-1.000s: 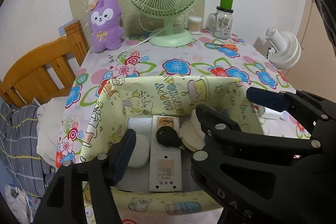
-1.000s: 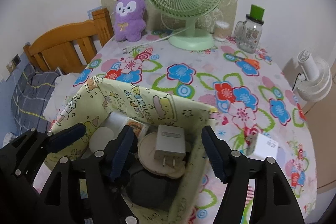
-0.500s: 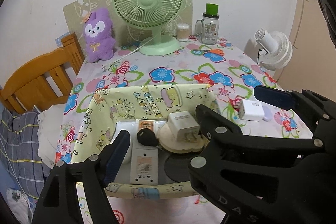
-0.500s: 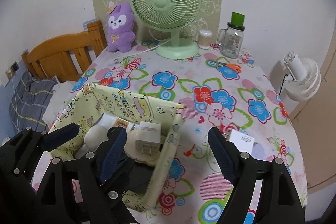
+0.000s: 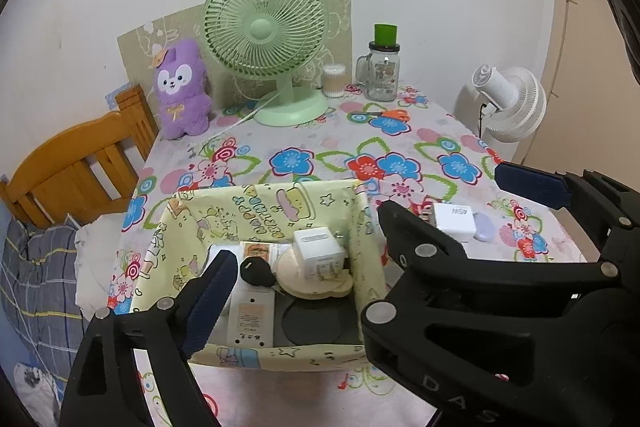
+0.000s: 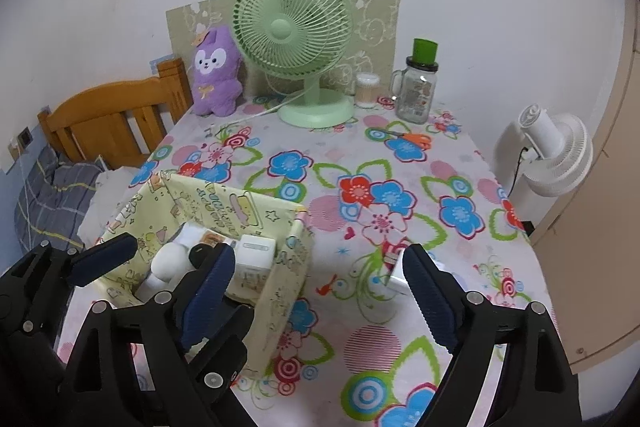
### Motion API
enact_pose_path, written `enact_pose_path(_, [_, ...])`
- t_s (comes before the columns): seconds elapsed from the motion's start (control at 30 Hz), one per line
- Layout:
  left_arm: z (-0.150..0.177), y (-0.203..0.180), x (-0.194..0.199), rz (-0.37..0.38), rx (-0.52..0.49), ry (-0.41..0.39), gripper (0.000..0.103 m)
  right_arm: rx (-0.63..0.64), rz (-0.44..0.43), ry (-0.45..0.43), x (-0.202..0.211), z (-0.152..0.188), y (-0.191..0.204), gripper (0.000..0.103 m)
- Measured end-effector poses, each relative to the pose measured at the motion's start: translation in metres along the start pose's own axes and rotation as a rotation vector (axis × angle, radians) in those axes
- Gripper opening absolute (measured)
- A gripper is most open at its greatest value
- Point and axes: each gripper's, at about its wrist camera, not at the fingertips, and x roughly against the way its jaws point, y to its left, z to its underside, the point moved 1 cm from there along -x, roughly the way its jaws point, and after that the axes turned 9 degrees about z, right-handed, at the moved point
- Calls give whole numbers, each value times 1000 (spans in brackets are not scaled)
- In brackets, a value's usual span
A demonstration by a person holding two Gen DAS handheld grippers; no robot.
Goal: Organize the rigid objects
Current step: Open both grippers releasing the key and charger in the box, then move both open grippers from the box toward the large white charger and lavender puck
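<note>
A yellow fabric storage box [image 5: 260, 211] [image 6: 236, 205] sits at the table's near left. Inside lie a white cube charger [image 5: 318, 253] [image 6: 256, 253], a round beige disc [image 5: 294, 279], a white power strip [image 5: 250, 319] with a black plug [image 5: 256, 271], and a dark flat item [image 5: 316, 323]. A second white charger [image 5: 454, 221] [image 6: 396, 277] lies on the tablecloth right of the box, next to a small pale lilac item [image 5: 486, 227]. My left gripper [image 5: 360, 251] is open above the box's near side. My right gripper [image 6: 316, 295] is open over the box's right wall, above the cloth.
A green desk fan [image 5: 268, 39], purple plush [image 5: 182, 89], cotton-swab jar [image 5: 334, 81], glass mug jar [image 5: 384, 71] and orange scissors [image 5: 386, 115] stand at the table's back. A white fan [image 5: 508, 103] stands off the right edge. A wooden bed frame [image 5: 80, 163] is left.
Both grippers have pulled back and up from the box, open and empty. The white cube charger now rests inside the box on the beige disc.
</note>
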Motion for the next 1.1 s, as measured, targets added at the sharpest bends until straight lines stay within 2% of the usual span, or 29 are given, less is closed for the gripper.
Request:
enact_pose_path(0.5, [-4, -37, 14, 21, -48, -32, 93, -29, 50, -44, 27, 7, -35, 95])
enact_pose_path(1.0, [-7, -69, 19, 60, -74, -48, 98, -71, 98, -60, 46, 17, -68, 97])
enact_pose_path(1.1, [-6, -76, 19, 40, -83, -66, 101, -85, 102, -56, 47, 20, -76, 97])
